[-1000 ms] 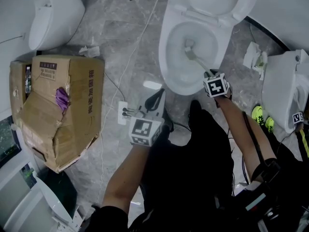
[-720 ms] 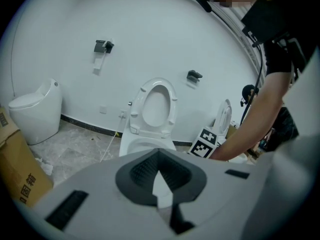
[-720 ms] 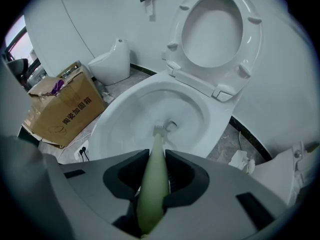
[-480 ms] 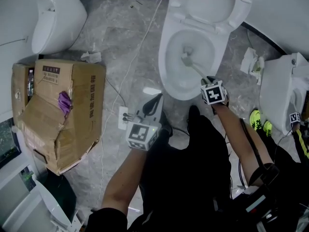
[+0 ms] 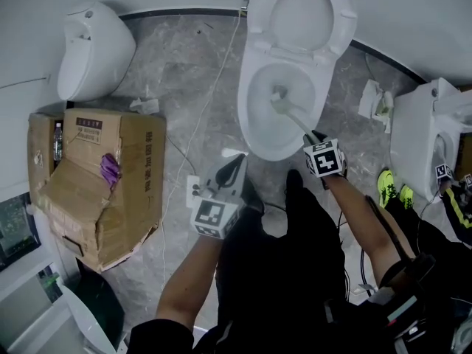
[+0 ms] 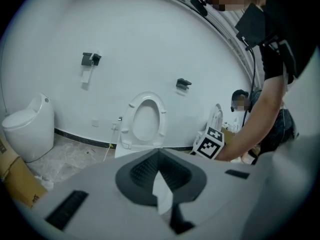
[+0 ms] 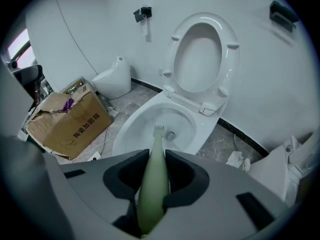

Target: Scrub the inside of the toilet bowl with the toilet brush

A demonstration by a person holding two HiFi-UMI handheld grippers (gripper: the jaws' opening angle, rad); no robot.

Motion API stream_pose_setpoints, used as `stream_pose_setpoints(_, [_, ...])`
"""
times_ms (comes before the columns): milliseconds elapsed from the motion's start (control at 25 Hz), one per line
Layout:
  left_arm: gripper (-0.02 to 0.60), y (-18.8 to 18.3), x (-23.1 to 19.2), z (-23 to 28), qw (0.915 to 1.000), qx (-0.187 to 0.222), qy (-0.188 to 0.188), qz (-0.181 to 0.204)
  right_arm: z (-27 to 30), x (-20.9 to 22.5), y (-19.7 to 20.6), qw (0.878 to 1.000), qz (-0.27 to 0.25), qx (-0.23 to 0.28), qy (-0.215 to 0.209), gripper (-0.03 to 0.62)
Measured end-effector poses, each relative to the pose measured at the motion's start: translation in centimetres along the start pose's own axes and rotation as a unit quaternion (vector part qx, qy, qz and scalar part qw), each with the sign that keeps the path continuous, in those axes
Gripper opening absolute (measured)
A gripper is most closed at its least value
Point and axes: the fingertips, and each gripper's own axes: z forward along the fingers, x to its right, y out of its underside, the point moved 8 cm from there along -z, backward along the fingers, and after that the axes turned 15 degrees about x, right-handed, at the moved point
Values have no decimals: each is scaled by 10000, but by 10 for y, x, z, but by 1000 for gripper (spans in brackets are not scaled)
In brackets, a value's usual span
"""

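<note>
Little has moved since a second ago: the toilet brush (image 5: 292,112) keeps its bristle head low inside the toilet bowl (image 5: 251,127), beside the drain. Its pale green handle slants out over the bowl's front rim into our right hand-held gripper (image 7: 153,160), jaws clamped on it, while our left hand-held gripper (image 5: 231,169), jaws together on nothing, hangs idle just before that rim. Step in hand, we judge: scrubbing mid-course; next calls for sweeping the head round the bowl's walls, grip kept firm.
</note>
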Motion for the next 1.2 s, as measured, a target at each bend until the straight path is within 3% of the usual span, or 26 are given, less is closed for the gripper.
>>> stream_pose_setpoints(520, [3,-83,22,-21,9994,258,-57,214,-118,-7,-65,9968,182,782,5,106])
stream_pose_setpoints(720, [3,-102,31,-25,9995,303,-32,-106,-156,-15,-78,9954,132,948,-57,106])
stream_pose_setpoints(1200, [3,-151,39,-33,9970,750,-134,166,-214,-23,-106,9896,303,1404,3,106])
